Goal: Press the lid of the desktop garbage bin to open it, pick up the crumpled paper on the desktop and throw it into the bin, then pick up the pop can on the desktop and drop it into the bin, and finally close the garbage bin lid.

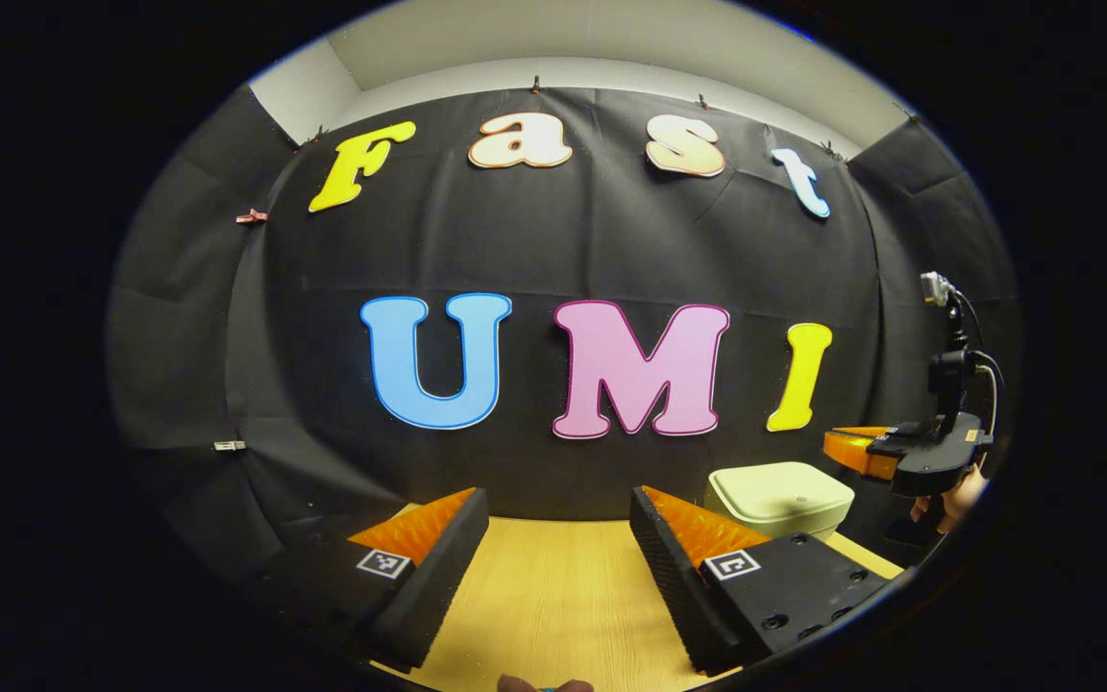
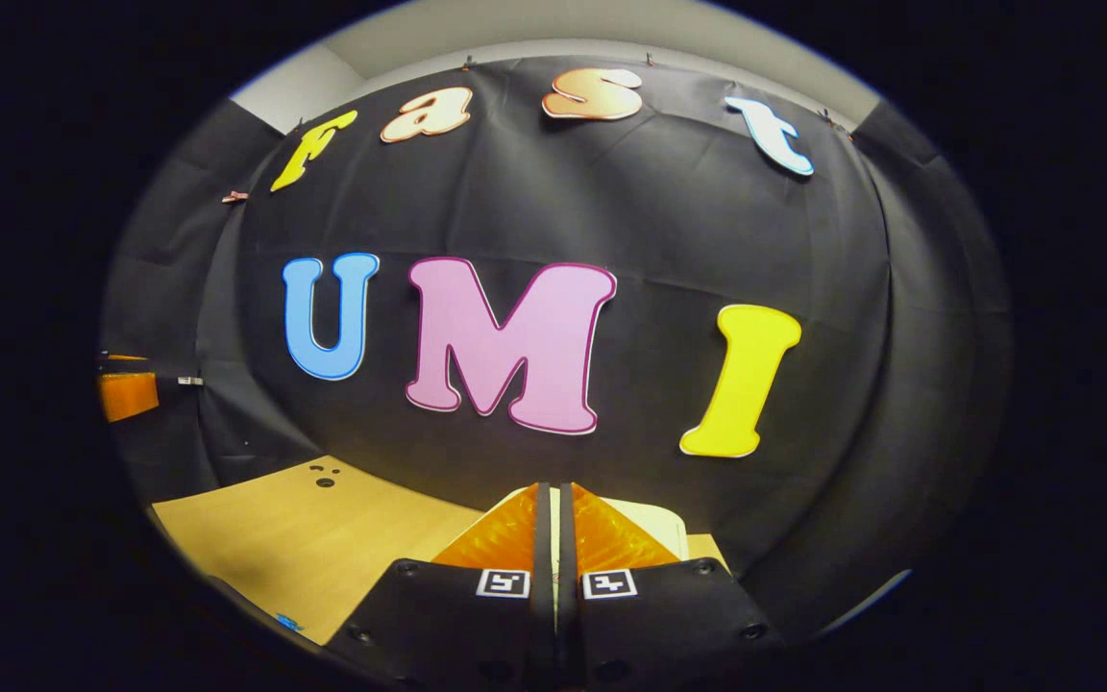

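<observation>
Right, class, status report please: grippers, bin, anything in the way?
Left gripper open, empty, above the wooden desktop. Right gripper shut, empty, just in front of the cream plastic garbage bin. Bin lid down. Nothing between.

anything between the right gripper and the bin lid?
Nothing visible. In the right gripper view the right gripper, jaws closed together, points at the pale bin, which sits just behind its tips. In the left gripper view the bin lid is down, with nothing on it.

One garbage bin [image 1: 780, 497], one table [image 1: 553, 596], two tools [image 1: 558, 524] [image 2: 553, 509]
</observation>
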`<act>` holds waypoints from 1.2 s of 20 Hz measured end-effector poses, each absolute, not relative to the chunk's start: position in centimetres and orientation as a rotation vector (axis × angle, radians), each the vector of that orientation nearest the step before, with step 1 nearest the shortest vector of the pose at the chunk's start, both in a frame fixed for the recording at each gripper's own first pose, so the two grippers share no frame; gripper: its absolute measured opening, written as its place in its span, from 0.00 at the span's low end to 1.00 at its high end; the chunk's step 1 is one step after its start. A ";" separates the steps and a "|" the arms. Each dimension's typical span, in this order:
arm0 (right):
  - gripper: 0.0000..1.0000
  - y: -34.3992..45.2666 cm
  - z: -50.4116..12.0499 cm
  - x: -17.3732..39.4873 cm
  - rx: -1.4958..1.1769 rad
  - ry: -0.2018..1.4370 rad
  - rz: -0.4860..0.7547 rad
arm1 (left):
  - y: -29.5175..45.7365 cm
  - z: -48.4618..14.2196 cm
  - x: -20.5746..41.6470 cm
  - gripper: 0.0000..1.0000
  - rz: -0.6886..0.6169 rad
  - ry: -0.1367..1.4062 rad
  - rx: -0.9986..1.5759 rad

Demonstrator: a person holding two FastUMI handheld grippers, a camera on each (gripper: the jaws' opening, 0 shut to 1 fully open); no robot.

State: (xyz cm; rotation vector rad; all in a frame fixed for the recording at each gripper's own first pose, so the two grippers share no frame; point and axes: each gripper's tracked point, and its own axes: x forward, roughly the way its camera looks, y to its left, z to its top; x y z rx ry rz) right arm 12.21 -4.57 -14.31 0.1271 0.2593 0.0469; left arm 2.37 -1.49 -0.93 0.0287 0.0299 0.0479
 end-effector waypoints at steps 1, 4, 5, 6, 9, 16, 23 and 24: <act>0.05 -4.7 -15.1 12.4 0.128 0.271 0.045 | -1.5 -0.9 2.4 0.95 0.052 0.032 0.024; 0.05 -4.6 -17.5 12.5 0.111 0.310 0.052 | -1.4 -1.2 2.4 0.95 0.062 0.037 0.019; 0.05 -4.5 -18.3 12.5 0.110 0.325 0.054 | -1.5 -1.2 2.5 0.95 0.062 0.038 0.022; 0.05 -4.5 -19.1 12.5 0.113 0.342 0.056 | -1.5 -1.2 2.5 0.95 0.062 0.037 0.027; 0.05 -4.4 -21.0 12.3 0.125 0.384 0.057 | -1.6 -1.3 2.6 0.95 0.057 0.042 0.031; 0.05 -3.7 -23.3 12.0 0.145 0.440 0.073 | -2.0 -1.6 2.7 0.95 0.054 0.052 0.033; 0.06 -3.3 -24.2 11.7 0.141 0.442 0.085 | -2.3 -1.3 2.7 0.95 0.054 0.044 0.027; 0.06 -3.5 -23.9 11.9 0.145 0.450 0.084 | -2.4 -1.4 2.6 0.95 0.052 0.043 0.025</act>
